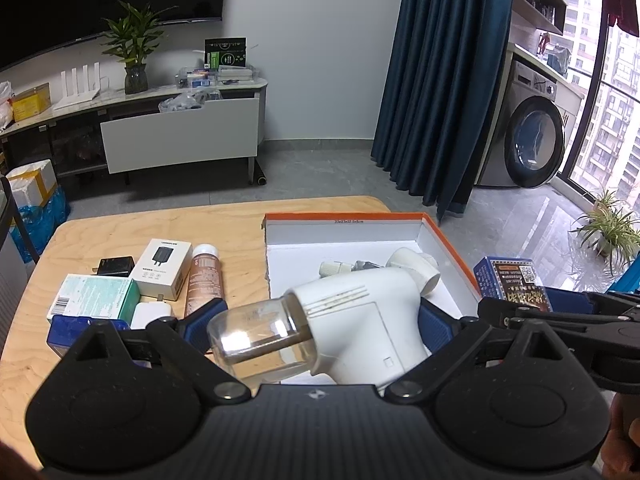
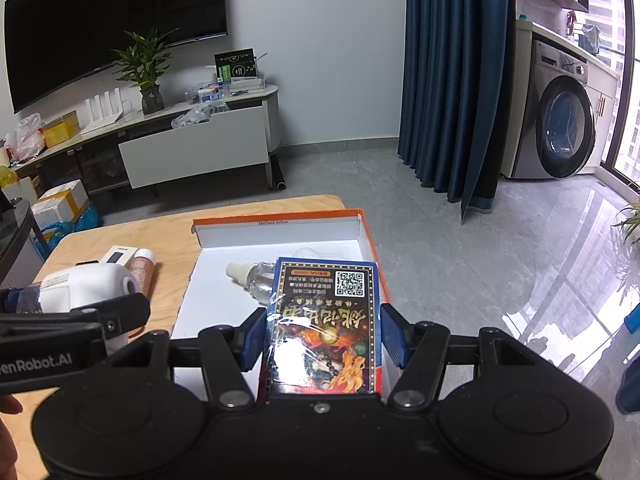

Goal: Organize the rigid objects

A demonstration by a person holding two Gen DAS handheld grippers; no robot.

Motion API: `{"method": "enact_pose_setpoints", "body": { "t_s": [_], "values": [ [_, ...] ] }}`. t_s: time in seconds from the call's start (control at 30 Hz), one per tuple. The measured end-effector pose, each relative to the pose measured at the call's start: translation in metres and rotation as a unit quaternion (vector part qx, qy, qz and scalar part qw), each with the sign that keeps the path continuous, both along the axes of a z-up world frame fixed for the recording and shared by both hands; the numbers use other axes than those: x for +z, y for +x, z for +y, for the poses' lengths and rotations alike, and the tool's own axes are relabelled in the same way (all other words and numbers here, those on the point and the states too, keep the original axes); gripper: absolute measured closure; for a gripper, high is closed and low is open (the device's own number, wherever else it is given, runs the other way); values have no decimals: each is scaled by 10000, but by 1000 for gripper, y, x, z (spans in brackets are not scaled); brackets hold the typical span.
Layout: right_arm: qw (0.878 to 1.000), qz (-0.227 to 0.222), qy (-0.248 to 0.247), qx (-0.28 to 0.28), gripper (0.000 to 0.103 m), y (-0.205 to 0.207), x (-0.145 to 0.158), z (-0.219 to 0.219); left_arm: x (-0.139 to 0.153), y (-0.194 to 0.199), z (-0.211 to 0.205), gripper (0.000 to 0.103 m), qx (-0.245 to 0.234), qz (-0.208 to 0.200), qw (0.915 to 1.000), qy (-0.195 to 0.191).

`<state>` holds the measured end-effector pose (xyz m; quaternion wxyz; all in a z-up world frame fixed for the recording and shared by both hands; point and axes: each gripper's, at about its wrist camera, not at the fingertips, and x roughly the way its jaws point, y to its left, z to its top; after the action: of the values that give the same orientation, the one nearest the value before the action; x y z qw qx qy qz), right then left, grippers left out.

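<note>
My left gripper (image 1: 320, 326) is shut on a white handheld device with a clear cup (image 1: 348, 320), held over the near left part of the orange-rimmed white box (image 1: 344, 220). It also shows in the right wrist view (image 2: 88, 288). My right gripper (image 2: 322, 334) is shut on a blue game box with a QR code (image 2: 326, 320), held above the box's right side (image 2: 370, 236); the game box also shows in the left wrist view (image 1: 512, 284). A clear bottle with a white cap (image 2: 256, 280) lies inside the box.
On the wooden table (image 1: 120, 232) left of the box lie a white charger box (image 1: 162, 268), a black adapter (image 1: 116, 266), a brown tube (image 1: 204, 280), a teal carton (image 1: 96, 296) and a white plug (image 1: 152, 314). Floor, curtain and washing machine lie beyond.
</note>
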<state>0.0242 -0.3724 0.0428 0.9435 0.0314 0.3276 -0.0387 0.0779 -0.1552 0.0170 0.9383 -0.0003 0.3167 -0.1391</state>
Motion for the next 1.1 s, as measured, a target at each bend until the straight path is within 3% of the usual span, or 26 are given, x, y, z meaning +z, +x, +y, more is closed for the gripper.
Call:
{"method": "enact_pose_setpoints", "body": {
  "t_s": [1.1],
  "values": [
    [9994,300,62,151,31,31,-17,-8,-8,10,-9,3,-74,88,9999,109]
  ]
}}
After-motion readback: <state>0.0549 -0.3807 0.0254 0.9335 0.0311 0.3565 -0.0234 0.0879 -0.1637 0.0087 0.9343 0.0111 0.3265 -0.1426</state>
